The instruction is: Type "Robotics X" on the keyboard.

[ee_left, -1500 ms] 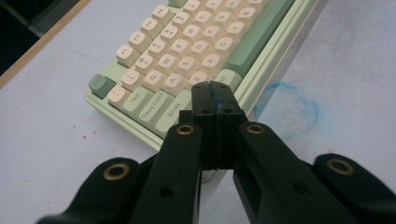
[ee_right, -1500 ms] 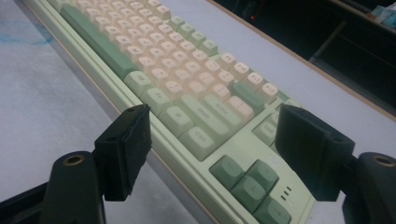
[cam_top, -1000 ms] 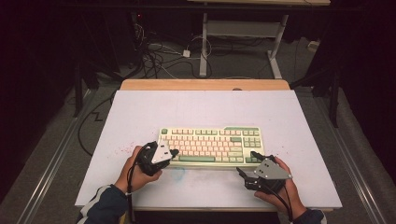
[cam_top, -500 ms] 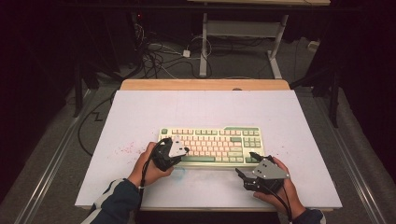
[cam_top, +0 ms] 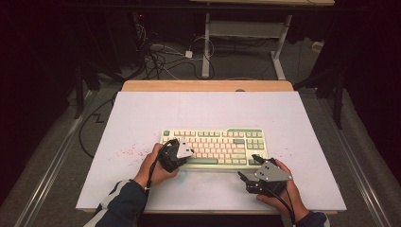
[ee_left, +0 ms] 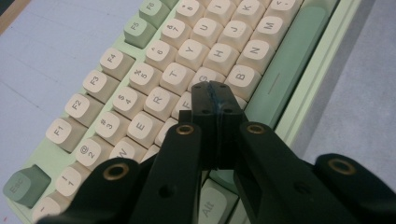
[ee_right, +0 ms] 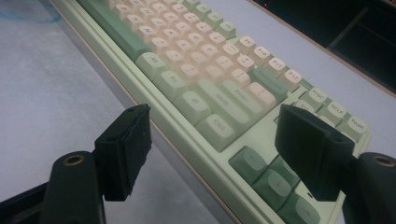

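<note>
A white table (cam_top: pixel 142 118) with a wooden far edge stands on grey floor (cam_top: pixel 56 156); cables (cam_top: pixel 161 54) and a white desk frame (cam_top: pixel 246 35) lie beyond, in a dark room

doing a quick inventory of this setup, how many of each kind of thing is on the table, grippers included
keyboard: 1
grippers: 2, the left gripper shut with its tips over the letter keys, the right gripper open at the keyboard's near right corner
total: 3
</note>
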